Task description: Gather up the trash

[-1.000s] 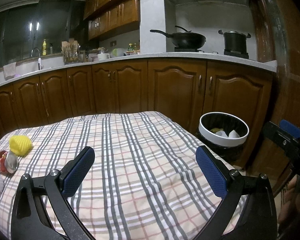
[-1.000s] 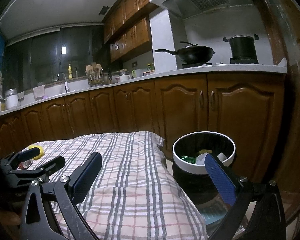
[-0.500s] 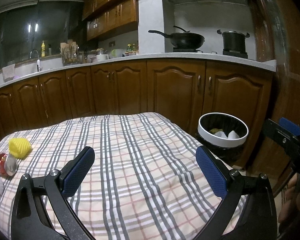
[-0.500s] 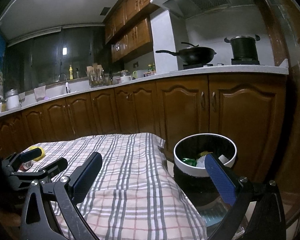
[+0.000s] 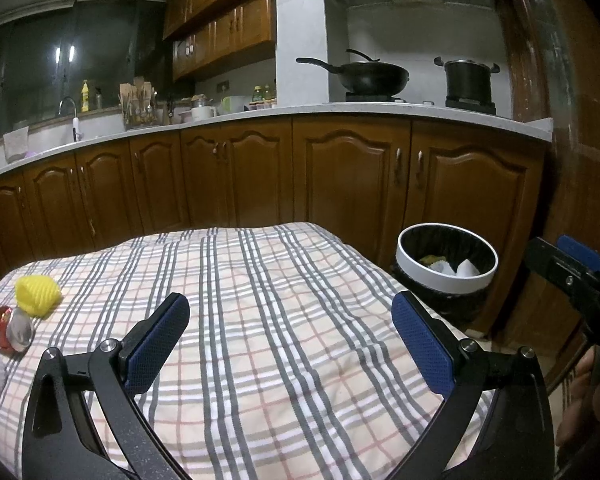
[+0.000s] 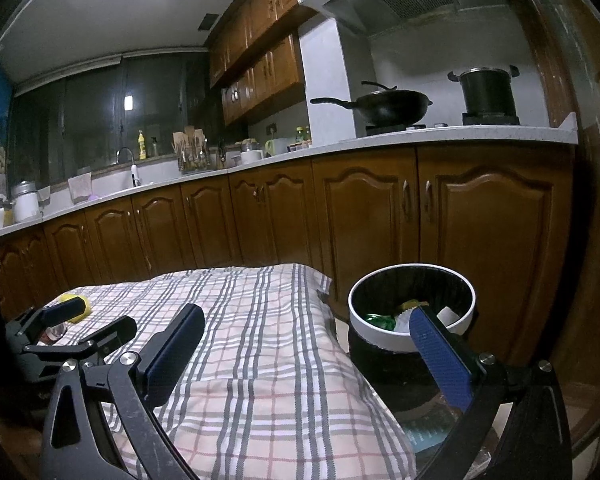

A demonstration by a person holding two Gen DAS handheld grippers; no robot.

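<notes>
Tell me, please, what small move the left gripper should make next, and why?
Probably swing the left gripper leftward toward the yellow crumpled piece. Its jaws are open and empty, and that piece, with a red-and-silver wrapper beside it, lies on the checked cloth, while the bin already holds other trash.

The tablecloth is cream, checked with grey and thin red lines. At its left edge sit a bright yellow crumpled wrapper and a red and silver piece of trash, while right of the tablecloth stands a white-rimmed bin lined in black. Both grippers are black with blue pads, and the cabinets behind are dark brown wood.
</notes>
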